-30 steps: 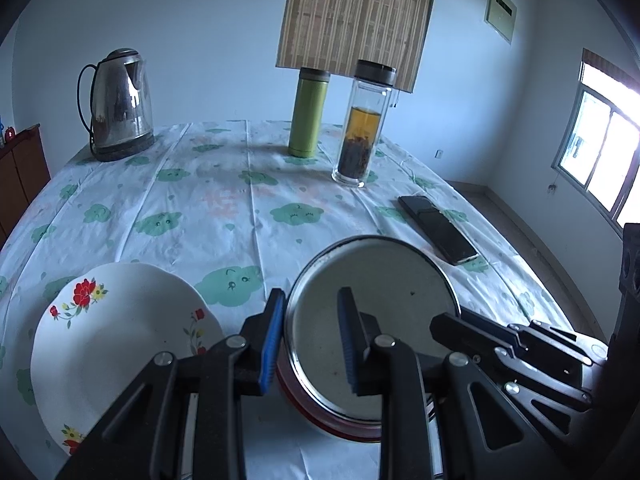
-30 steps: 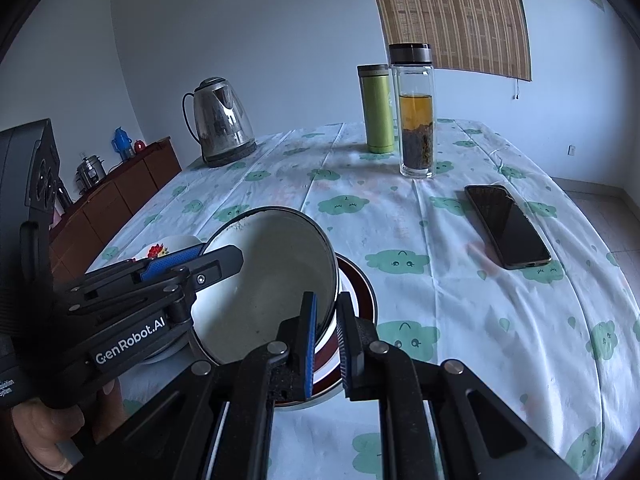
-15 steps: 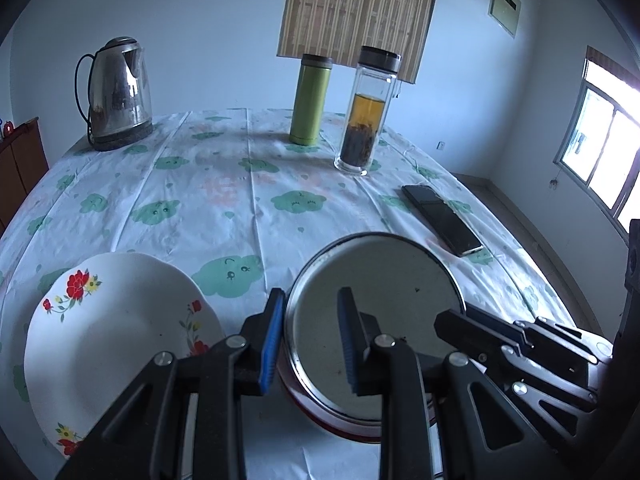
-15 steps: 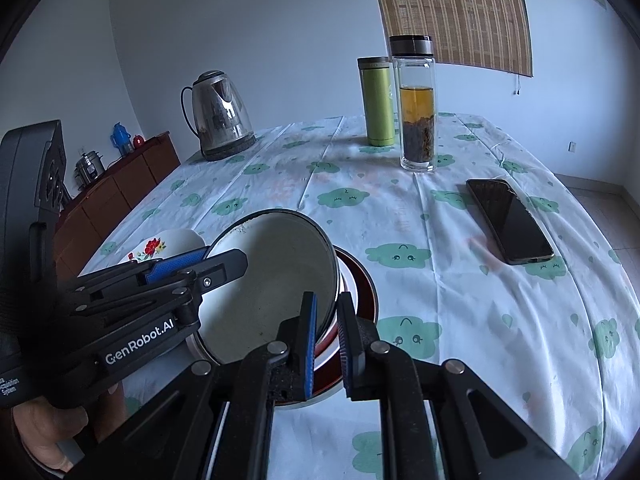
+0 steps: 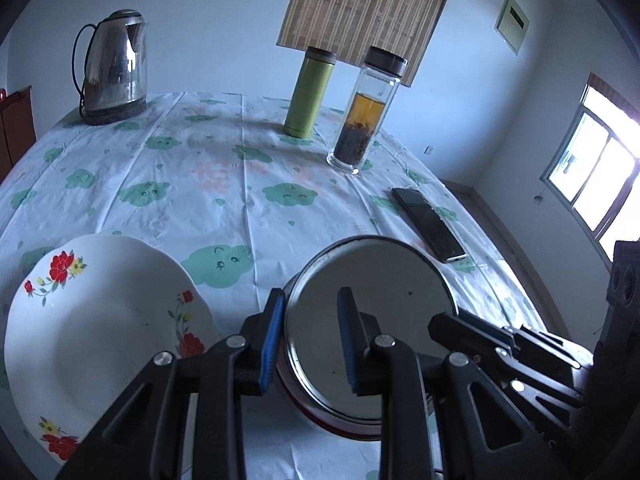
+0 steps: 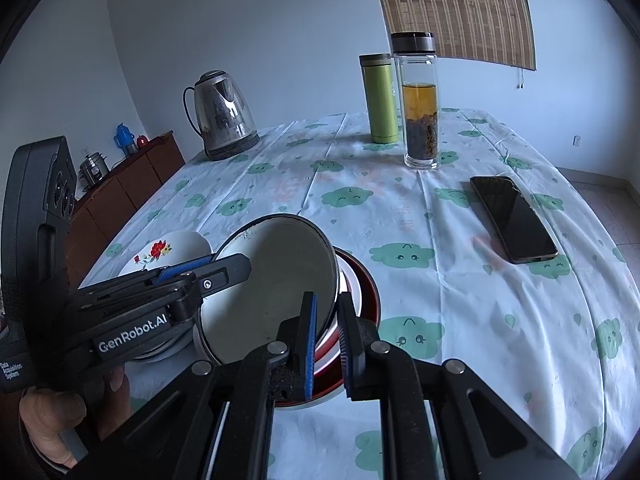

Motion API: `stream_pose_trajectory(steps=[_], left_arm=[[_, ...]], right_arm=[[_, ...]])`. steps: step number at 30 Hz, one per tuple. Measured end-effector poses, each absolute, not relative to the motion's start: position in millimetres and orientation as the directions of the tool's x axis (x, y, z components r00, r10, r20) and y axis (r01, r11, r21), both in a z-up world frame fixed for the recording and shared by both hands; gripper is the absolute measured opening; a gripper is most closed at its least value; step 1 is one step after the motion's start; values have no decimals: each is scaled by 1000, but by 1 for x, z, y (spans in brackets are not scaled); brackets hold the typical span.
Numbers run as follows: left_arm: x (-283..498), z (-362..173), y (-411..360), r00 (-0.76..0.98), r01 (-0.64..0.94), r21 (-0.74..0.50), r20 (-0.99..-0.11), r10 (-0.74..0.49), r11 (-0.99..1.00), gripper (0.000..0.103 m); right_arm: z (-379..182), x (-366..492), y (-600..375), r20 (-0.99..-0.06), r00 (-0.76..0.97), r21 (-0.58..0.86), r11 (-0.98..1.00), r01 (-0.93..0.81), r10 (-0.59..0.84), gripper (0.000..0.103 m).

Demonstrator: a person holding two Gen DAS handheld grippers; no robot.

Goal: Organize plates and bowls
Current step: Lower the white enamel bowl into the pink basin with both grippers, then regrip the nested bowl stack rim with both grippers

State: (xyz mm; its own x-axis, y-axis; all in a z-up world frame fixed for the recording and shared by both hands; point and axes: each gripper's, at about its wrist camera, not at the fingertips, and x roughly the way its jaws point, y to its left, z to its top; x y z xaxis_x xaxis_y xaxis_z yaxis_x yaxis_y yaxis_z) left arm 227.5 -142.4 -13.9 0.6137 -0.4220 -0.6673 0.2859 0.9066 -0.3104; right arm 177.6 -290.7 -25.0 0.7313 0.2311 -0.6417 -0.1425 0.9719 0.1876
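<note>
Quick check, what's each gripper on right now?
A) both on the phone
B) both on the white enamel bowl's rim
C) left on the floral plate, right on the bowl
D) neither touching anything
B: the left gripper and the right gripper each straddle the rim of the white enamel bowl, on opposite sides, above the red bowl.

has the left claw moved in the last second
Yes. In the left wrist view the kettle and flask sit higher than before, so the left claw has tilted or dipped downward, holding the bowl.
</note>
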Motion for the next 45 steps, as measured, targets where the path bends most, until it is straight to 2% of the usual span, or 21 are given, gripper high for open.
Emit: stream_pose_trajectory(steps=[1,2,6,15,17,21,23,25,28,29,30,32,38,45], left_arm=[[227,-14,-141,604,295,-335,-660,-446,895,39],[227,-13,-141,599,301,-347,-656,-459,888,40],[225,-13,-146,604,308,-320,-662,-444,896,40],[226,-14,-144,592,316,-347,-655,-469,883,40],[228,-14,-143,585,317,-369,-650,-486,874,48],[227,-14,-145,589,320,-358,-649,-480,877,49],[227,-13,-144,593,320,-359,-646,-481,877,49],[227,-13,-144,597,317,-351,-648,-473,881,49],[228,-14,-144,597,311,-351,-650,-469,883,55],[228,-13,-143,601,309,-350,-649,-467,884,57],[228,-13,-143,603,308,-349,-648,-466,885,57],[228,-14,-142,603,309,-348,-648,-465,885,58],[228,-13,-141,607,302,-346,-649,-459,889,61],[228,-17,-142,606,293,-320,-667,-434,901,61]], right_arm=[[-25,178,-292,-644,724,206,967,-147,247,12],[-25,179,-293,-647,718,217,965,-148,256,12],[-26,181,-292,-655,713,212,967,-143,249,12],[-28,185,-298,-671,695,235,963,-130,257,12],[-28,185,-298,-673,693,236,963,-130,258,13],[-28,184,-295,-668,703,212,968,-132,242,13],[-29,183,-293,-669,707,194,972,-131,229,19],[-30,182,-292,-666,712,186,974,-133,224,20],[-28,181,-289,-661,725,150,980,-128,195,24],[-28,181,-289,-660,726,143,981,-129,192,32],[-28,181,-289,-658,727,145,980,-133,196,46],[-27,181,-288,-652,730,144,978,-147,206,59],[-23,175,-293,-618,766,137,983,-121,180,60],[-29,175,-305,-619,767,171,982,-78,169,61]])
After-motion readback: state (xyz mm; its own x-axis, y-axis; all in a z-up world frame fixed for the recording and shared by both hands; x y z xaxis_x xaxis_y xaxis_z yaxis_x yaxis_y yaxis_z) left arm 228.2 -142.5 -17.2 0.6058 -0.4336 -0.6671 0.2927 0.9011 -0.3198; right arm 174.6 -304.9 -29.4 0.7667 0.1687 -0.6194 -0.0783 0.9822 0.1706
